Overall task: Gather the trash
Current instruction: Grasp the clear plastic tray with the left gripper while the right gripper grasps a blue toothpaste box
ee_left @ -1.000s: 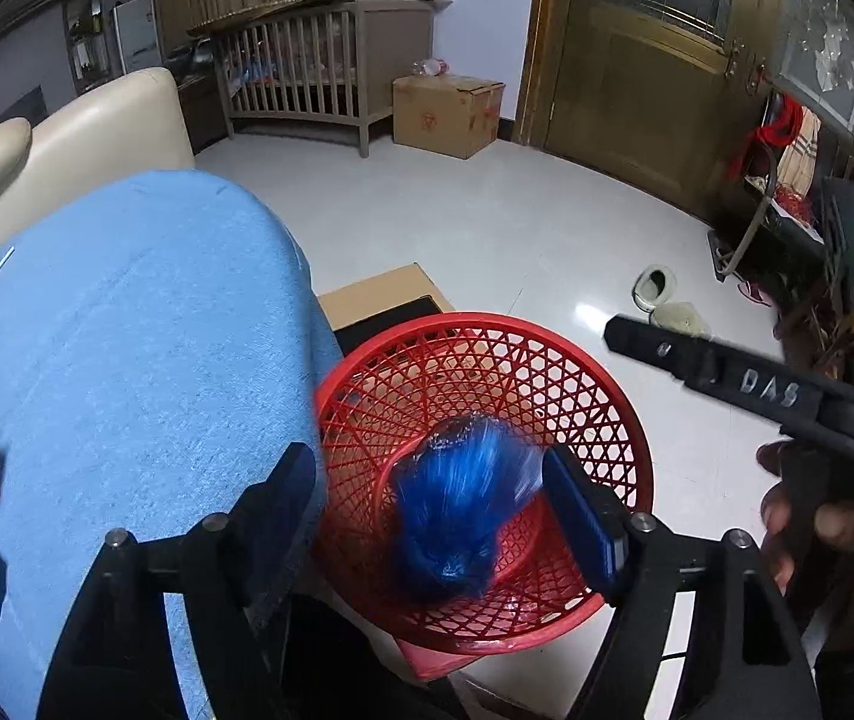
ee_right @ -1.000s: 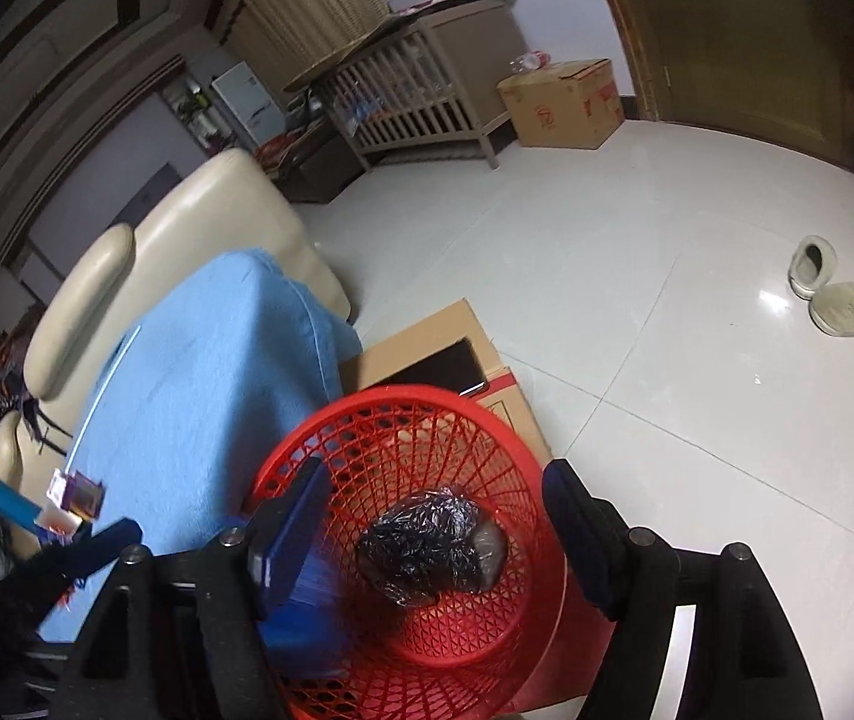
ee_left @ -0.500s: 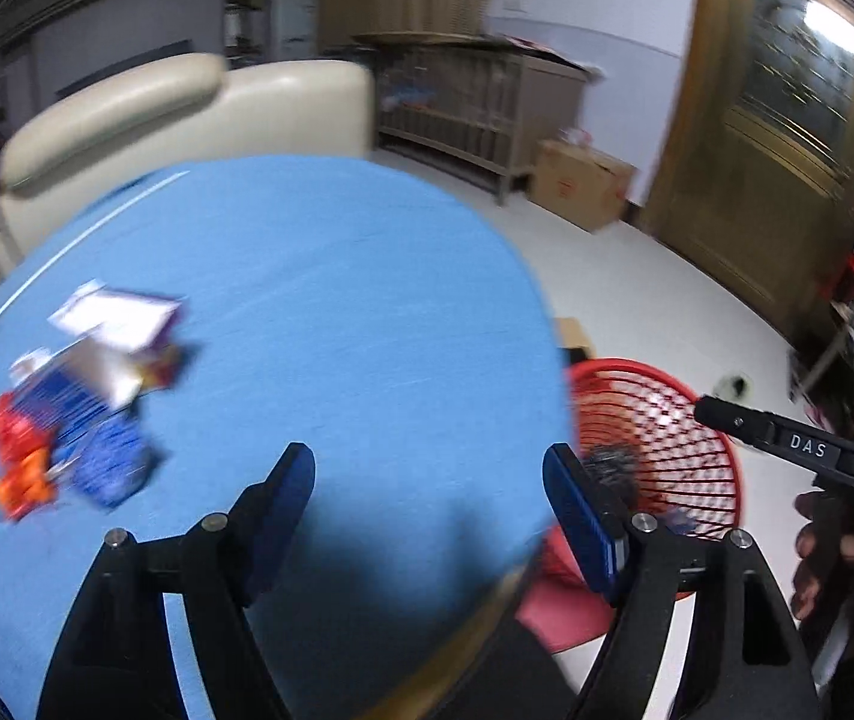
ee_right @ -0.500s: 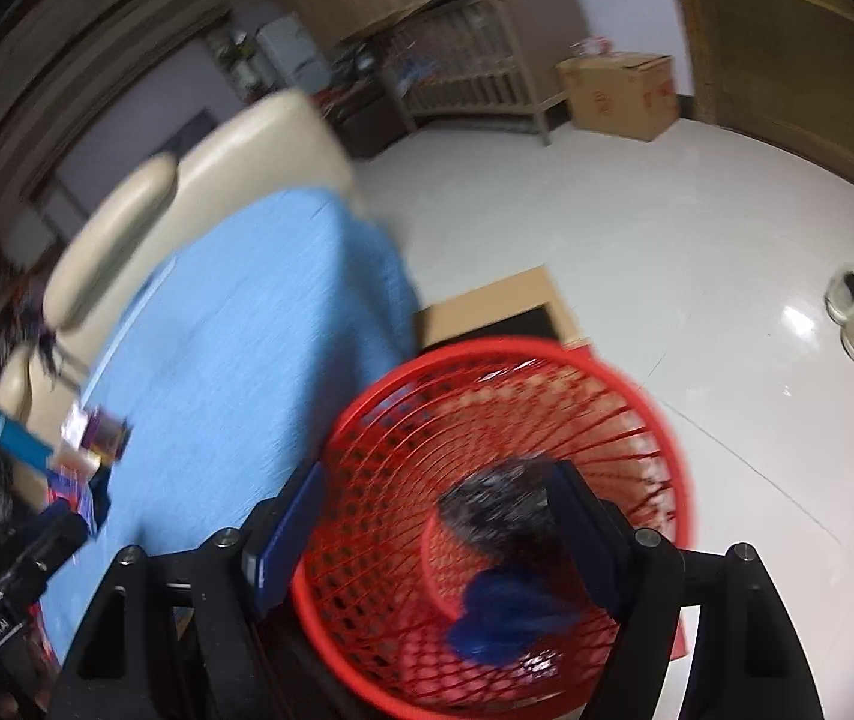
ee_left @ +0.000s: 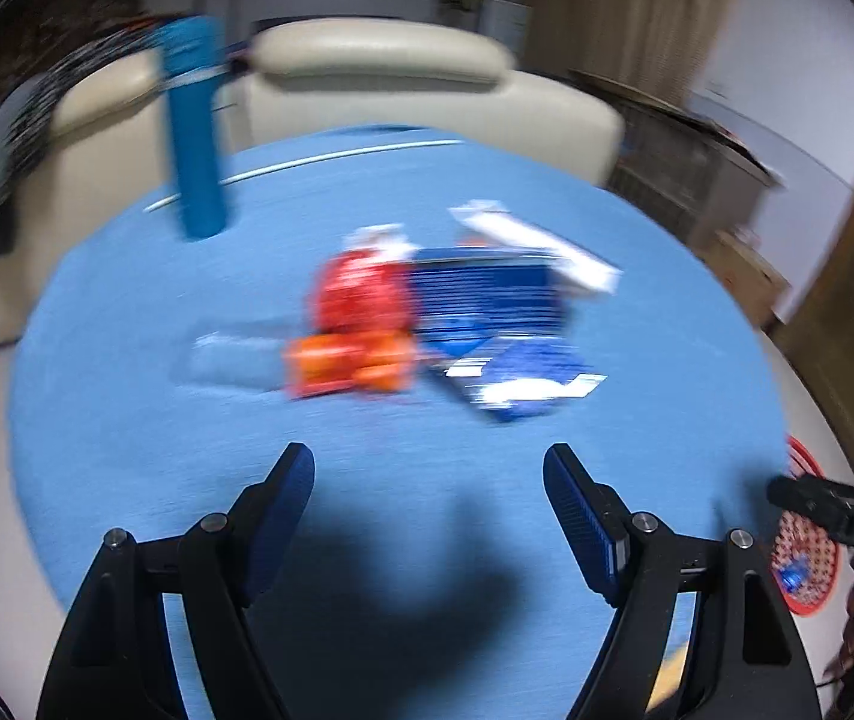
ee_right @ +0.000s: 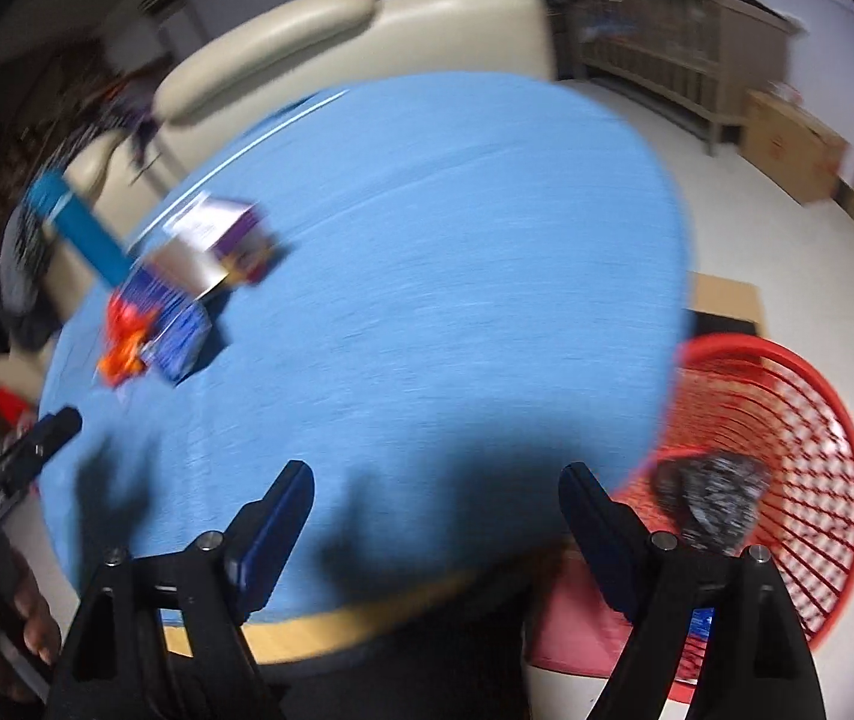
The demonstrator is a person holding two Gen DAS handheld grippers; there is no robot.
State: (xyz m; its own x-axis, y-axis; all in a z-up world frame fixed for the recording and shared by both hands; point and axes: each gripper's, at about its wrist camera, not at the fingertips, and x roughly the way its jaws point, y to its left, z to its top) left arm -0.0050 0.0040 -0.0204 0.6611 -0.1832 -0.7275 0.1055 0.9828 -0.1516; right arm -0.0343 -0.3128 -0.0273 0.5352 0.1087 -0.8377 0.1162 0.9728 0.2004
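Both the left gripper (ee_left: 430, 507), released, and the right gripper (ee_right: 436, 525), opening and empty, hover above the blue tabletop (ee_left: 126, 408) near the wrappers (ee_left: 445, 324).

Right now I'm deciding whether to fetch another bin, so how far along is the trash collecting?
Done: a dark crumpled wrapper lies in the red basket. In hand: nothing; the left gripper is open, the right gripper's jaws are opening, empty. Left: a blurred pile of red, orange and blue wrappers on the blue tablecloth.
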